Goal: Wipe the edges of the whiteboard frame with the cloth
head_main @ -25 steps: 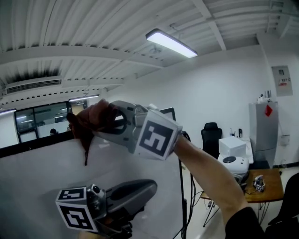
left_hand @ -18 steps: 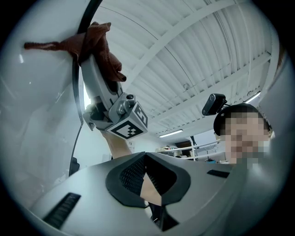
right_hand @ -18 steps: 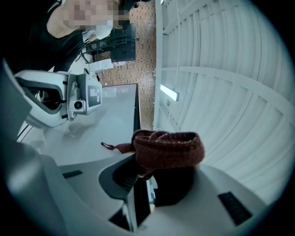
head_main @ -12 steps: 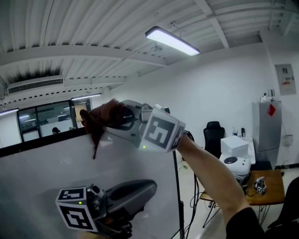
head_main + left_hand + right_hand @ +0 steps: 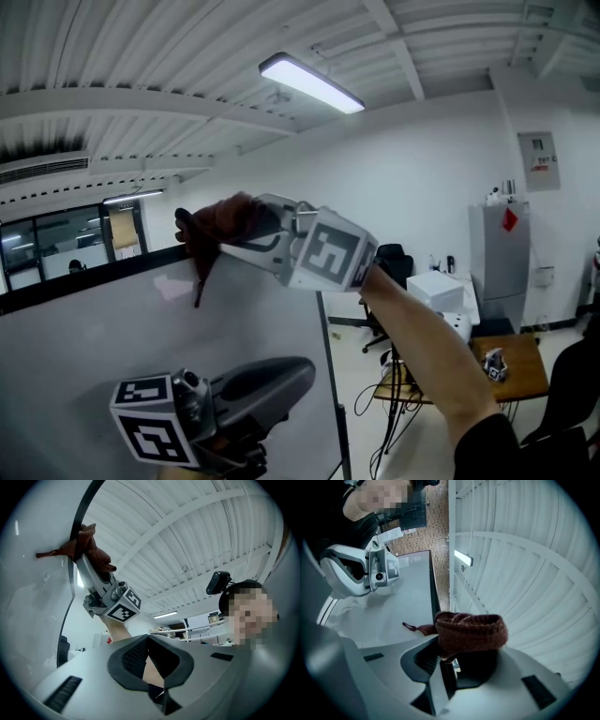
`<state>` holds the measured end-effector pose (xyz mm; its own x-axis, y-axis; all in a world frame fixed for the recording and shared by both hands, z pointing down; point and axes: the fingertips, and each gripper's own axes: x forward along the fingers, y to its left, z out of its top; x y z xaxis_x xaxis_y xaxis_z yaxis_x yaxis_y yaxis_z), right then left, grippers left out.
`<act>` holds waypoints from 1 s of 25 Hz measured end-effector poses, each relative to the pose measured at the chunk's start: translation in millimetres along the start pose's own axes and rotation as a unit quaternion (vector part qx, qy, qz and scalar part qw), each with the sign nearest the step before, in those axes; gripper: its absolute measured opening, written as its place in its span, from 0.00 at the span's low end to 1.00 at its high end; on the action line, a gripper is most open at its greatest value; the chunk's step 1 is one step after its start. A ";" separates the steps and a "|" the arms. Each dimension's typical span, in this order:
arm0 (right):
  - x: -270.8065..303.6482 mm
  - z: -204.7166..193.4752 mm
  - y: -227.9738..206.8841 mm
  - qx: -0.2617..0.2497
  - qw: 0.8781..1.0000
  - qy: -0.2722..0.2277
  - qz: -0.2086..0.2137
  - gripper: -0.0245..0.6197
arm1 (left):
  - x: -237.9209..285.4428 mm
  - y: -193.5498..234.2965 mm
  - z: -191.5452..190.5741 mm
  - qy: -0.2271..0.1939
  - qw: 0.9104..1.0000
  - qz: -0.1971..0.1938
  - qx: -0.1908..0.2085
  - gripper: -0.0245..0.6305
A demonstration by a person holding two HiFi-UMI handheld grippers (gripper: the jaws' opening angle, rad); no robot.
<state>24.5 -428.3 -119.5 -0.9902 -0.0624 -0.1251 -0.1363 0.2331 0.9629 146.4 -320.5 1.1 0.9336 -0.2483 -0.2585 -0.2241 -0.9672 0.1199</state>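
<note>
Beyond cloth [image 5: 225, 221] and whiteboard frame [image 5: 94, 276], desk [image 5: 521, 367]

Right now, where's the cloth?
Head view, upper left of centre: the cloth is clamped in the right tongs, up on the top edge of the whiteboard frame.

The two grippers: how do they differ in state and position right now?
The right gripper is clamped on the brown cloth; the left gripper is shut on nothing. The right is raised at the whiteboard frame's top edge; the left hangs lower, before the board face. Both share the same grey build.
</note>
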 end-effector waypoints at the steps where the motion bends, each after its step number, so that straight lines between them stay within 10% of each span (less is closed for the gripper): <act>1: -2.0 -3.2 -1.4 0.000 1.000 0.003 -0.002 0.17 | 1.3 0.9 -0.5 0.002 1.000 -0.005 0.001 0.03; 25: -25.3 -76.0 -18.9 0.034 0.995 0.058 -0.069 0.17 | 7.6 40.5 -15.7 0.032 0.999 -0.033 -0.012 0.03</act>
<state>54.5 -504.9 -116.3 -0.9520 -0.2100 -0.2228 -0.2767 0.2784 0.9197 148.8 -360.7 19.0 0.9625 -0.1785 -0.2042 -0.1547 -0.9798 0.1270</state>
